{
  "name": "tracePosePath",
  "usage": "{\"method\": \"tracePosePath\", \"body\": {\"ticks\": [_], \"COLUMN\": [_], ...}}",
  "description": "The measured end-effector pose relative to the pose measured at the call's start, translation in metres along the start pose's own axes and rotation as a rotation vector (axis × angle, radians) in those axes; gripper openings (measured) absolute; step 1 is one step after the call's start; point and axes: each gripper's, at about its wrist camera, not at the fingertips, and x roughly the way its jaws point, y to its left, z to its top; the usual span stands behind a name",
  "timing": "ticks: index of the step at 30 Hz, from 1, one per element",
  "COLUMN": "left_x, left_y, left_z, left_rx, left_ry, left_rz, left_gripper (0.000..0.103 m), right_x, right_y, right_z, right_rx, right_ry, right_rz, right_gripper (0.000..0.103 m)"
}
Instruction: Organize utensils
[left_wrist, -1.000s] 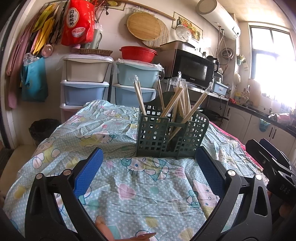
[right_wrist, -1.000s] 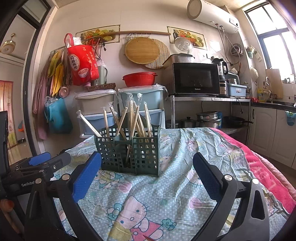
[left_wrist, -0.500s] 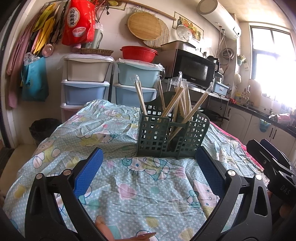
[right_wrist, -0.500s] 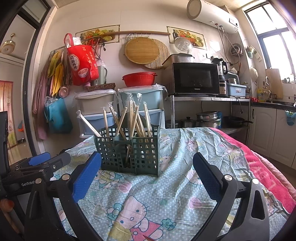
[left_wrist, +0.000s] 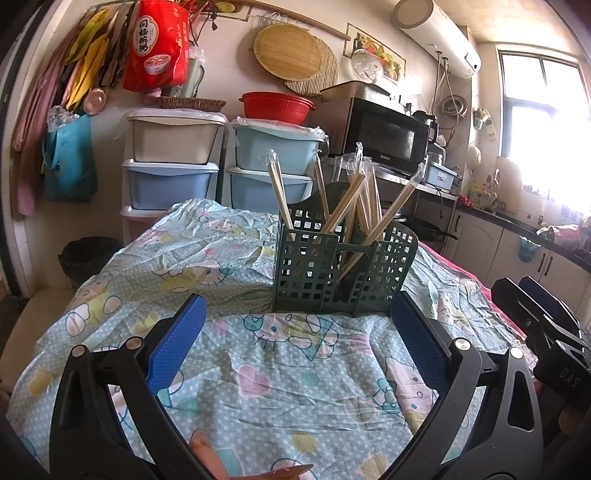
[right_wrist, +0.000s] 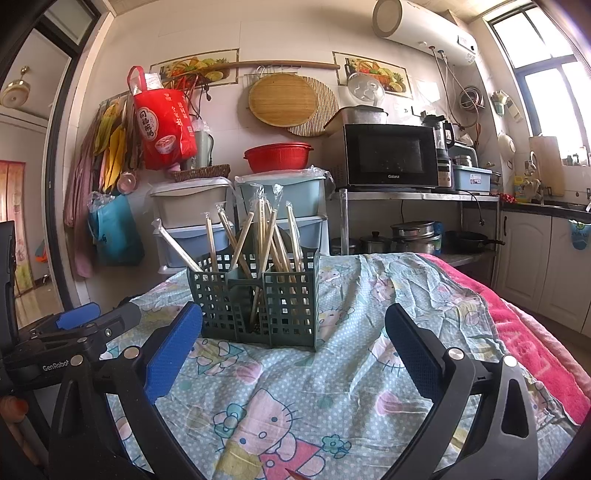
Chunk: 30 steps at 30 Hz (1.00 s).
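Note:
A dark green slotted utensil caddy (left_wrist: 332, 277) stands upright on the table, also in the right wrist view (right_wrist: 258, 299). Several plastic-wrapped wooden chopsticks (left_wrist: 351, 206) stand in its compartments, leaning outward; they also show in the right wrist view (right_wrist: 262, 236). My left gripper (left_wrist: 295, 332) is open and empty, just in front of the caddy. My right gripper (right_wrist: 293, 339) is open and empty, in front of the caddy from the other side. Each gripper shows at the edge of the other's view: the right one (left_wrist: 535, 325), the left one (right_wrist: 74, 332).
The table wears a light blue cartoon-cat cloth (left_wrist: 258, 369) with a pink towel (right_wrist: 524, 332) along its right side. Behind it stand stacked plastic drawers (left_wrist: 170, 173), a microwave (right_wrist: 391, 155) on a metal rack, and a black bin (left_wrist: 88, 254) on the floor.

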Motion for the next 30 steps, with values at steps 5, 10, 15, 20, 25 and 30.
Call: {"method": "tracePosePath", "body": {"ticks": [5,10,15,20,25,30], "left_x": [0.000,0.001,0.004,0.007,0.036,0.100], "left_y": [0.000,-0.001,-0.002,0.007,0.057,0.112], "left_z": [0.000,-0.001,-0.002,0.002,0.026,0.025], "left_rx": [0.000,-0.002,-0.003,-0.031,-0.083,-0.088], "left_ry": [-0.001,0.004,0.017,0.058,0.226,0.434], "left_rz": [0.002,0.004,0.056,0.087,0.182,0.337], "left_gripper": [0.092,0.092,0.092,0.092,0.092,0.092], "right_x": [0.000,0.000,0.002,0.005,0.033,0.121], "right_y": [0.000,0.000,-0.001,-0.010,-0.059,-0.129], "right_z": [0.000,0.000,0.001,0.005,0.024,0.022], "right_rx": [0.001,0.002,0.007,0.026,0.095,0.048], "right_ry": [-0.001,-0.001,0.004,0.024,0.133,0.501], "right_rz": [-0.001,-0.004,-0.010,-0.040,-0.137,-0.340], "right_gripper": [0.096,0.096,0.096,0.096,0.096,0.096]}}
